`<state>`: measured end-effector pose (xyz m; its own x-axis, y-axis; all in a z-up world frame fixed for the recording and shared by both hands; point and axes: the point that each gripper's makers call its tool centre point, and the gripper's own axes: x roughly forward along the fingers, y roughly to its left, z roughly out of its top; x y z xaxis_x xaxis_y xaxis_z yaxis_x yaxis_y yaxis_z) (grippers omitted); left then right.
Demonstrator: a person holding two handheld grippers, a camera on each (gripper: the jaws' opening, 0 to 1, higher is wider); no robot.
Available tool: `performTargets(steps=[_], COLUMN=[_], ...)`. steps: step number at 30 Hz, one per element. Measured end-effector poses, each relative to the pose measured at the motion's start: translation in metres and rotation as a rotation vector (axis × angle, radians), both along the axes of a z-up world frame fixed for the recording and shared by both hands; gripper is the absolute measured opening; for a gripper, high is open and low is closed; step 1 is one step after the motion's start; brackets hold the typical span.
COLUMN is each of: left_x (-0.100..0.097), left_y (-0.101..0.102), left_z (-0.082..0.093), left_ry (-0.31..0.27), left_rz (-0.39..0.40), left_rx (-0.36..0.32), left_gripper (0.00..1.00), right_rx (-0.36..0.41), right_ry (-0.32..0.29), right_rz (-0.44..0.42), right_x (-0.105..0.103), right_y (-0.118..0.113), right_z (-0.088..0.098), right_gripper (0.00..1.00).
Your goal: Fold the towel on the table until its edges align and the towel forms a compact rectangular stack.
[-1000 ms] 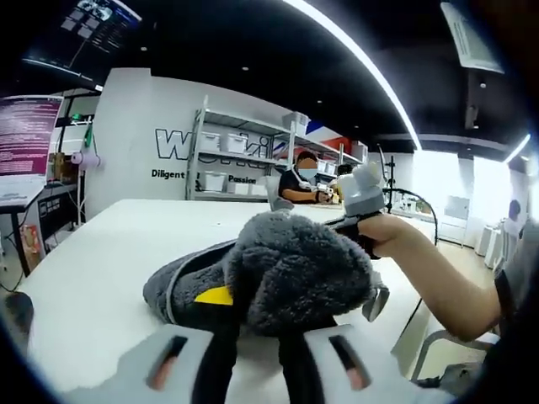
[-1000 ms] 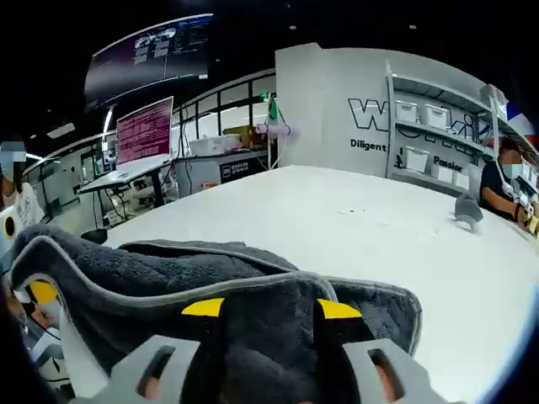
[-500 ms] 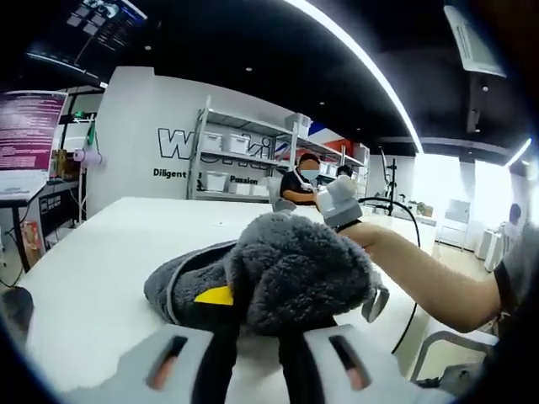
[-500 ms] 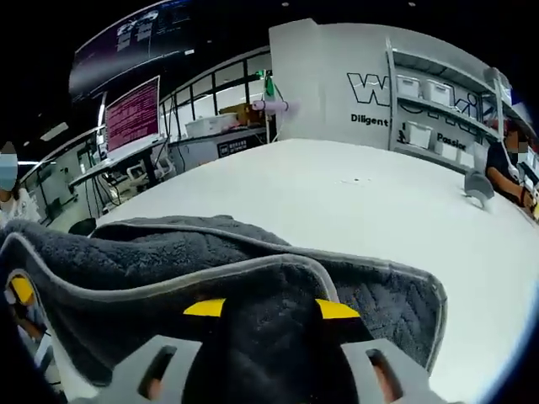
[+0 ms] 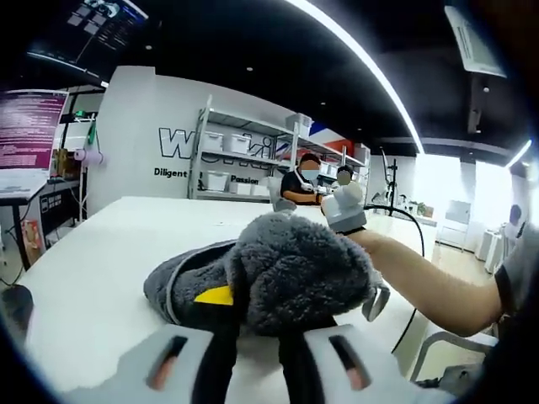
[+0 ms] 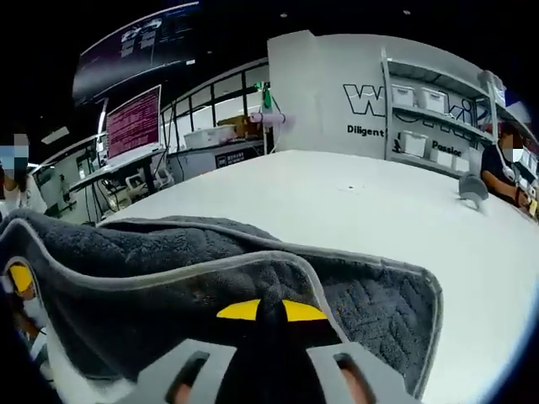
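Yellow pads mark the jaw tips of the right gripper [image 6: 269, 310]; they are nearly closed, pinching the hemmed edge of the dark grey fleece towel [image 6: 253, 278]. Compared with half a second earlier, the two pads stand much closer together. In the left gripper view, the left gripper [image 5: 253, 296] has its jaws drawn in on a bunched fold of the towel [image 5: 286, 269], one yellow pad visible; this grip is unchanged. The towel lies on the near part of the white table [image 6: 354, 202], partly lifted and folded over itself. The person's hand [image 5: 379, 248], at right in the left gripper view, holds the other gripper at the towel's far side.

On the far white wall [image 6: 337, 93], large letters read "W..." with "Diligent" and "Passion" beneath, partly covered by a shelving rack [image 5: 244, 156] holding white bins. A magenta screen [image 6: 133, 123] carries illegible text.
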<state>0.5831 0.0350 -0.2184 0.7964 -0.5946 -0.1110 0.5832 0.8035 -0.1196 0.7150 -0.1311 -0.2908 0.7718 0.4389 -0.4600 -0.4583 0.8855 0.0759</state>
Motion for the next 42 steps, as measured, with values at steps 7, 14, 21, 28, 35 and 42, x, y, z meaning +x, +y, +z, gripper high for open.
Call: performTargets(steps=[7, 14, 21, 28, 35, 42], left_x=[0.000, -0.001, -0.001, -0.002, -0.003, -0.003], left_y=[0.000, 0.002, 0.001, 0.001, 0.000, -0.001], left_z=[0.000, -0.001, -0.002, -0.002, -0.002, -0.002], left_ry=[0.000, 0.002, 0.002, 0.003, 0.003, 0.004], left_rz=[0.003, 0.008, 0.015, 0.015, 0.016, 0.019], left_rx=[0.003, 0.005, 0.006, 0.010, 0.009, 0.011], left_gripper=[0.18, 0.18, 0.18, 0.18, 0.18, 0.18], right_rx=[0.025, 0.092, 0.128, 0.173, 0.231, 0.286], right_ry=[-0.030, -0.076, -0.101, -0.141, -0.197, -0.260], right_rz=[-0.005, -0.026, -0.002, 0.035, 0.044, 0.053], right_x=[-0.007, -0.017, -0.034, -0.057, -0.078, -0.092], right_y=[-0.001, -0.003, 0.003, 0.016, 0.016, 0.018], right_z=[0.005, 0.015, 0.023, 0.035, 0.055, 0.082], right_gripper=[0.05, 0.05, 0.05, 0.05, 0.05, 0.05])
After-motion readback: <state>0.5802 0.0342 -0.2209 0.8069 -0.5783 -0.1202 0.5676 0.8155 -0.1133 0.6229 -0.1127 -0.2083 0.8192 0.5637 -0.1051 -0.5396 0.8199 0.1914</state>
